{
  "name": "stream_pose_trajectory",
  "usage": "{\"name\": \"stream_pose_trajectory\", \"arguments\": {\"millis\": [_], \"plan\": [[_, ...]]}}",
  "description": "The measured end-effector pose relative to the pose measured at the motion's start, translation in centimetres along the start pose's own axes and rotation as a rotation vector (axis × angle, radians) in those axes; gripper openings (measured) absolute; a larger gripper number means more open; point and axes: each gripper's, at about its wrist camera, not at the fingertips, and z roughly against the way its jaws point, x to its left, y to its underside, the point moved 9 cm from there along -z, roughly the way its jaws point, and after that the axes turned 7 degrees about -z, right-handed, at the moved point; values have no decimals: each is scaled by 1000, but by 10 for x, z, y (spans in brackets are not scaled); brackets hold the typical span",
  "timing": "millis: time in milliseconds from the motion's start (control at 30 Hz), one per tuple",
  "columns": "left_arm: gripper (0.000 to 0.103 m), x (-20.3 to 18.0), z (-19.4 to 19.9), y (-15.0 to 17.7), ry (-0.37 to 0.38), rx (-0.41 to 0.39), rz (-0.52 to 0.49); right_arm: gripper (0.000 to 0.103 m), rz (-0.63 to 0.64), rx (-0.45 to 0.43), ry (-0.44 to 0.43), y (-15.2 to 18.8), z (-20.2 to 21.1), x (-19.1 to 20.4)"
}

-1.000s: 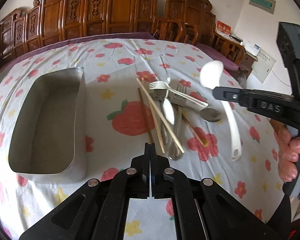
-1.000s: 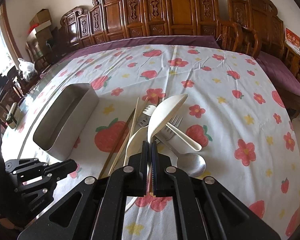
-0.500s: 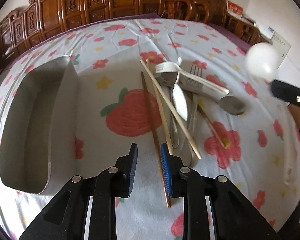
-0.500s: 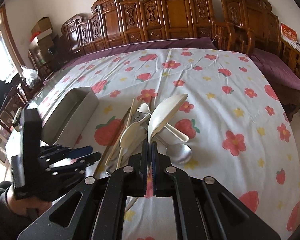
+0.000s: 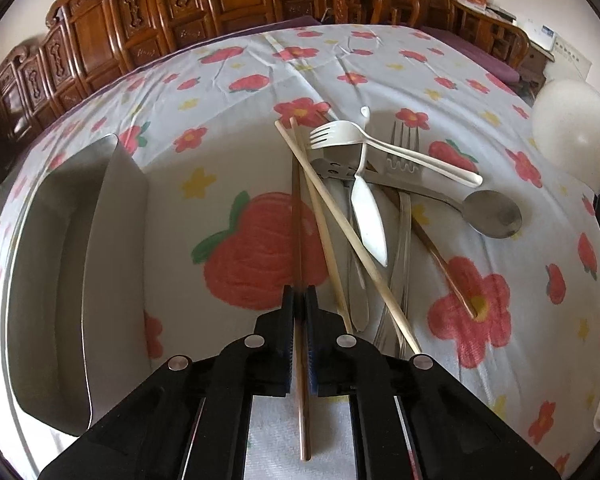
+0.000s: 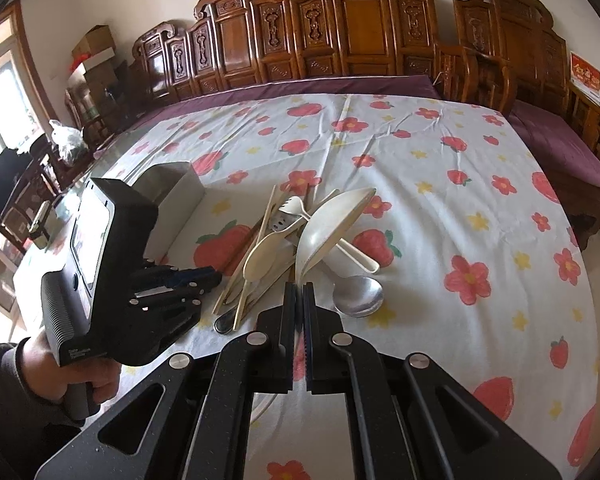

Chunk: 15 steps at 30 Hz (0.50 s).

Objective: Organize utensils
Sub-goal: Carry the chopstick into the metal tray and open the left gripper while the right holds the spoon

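Observation:
My left gripper (image 5: pixel 299 294) is low over the tablecloth, its jaws closing on a dark brown chopstick (image 5: pixel 297 208) that runs between the blue pads. In the right wrist view the left gripper (image 6: pixel 204 276) sits at the pile's left edge. The pile holds pale chopsticks (image 5: pixel 340 216), a white plastic fork (image 5: pixel 340 134), a white spoon (image 5: pixel 370 216), a metal fork (image 5: pixel 404 148) and a metal spoon (image 5: pixel 492 214). My right gripper (image 6: pixel 299 290) is shut on the handle of a white ladle (image 6: pixel 332 224), held above the pile. The ladle's bowl (image 5: pixel 572 124) shows at the far right.
An empty metal tray (image 5: pixel 112 240) stands left of the pile, also seen as the metal tray (image 6: pixel 176 192) behind the left gripper. Carved wooden chairs (image 6: pixel 340 32) line the table's far side. A person's hand (image 6: pixel 80 376) grips the left tool.
The left gripper dropped closer to the table, opened, then closed around the dark chopstick. The right gripper kept its hold on the ladle and shifted slightly.

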Motion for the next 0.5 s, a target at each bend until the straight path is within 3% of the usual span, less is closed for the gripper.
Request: {"name": "stream_pose_trajectory", "arguments": {"millis": [500], "plan": [[4,34,88,4,2,-162,44,4,19,-24,-37,-14,-2,32]]}}
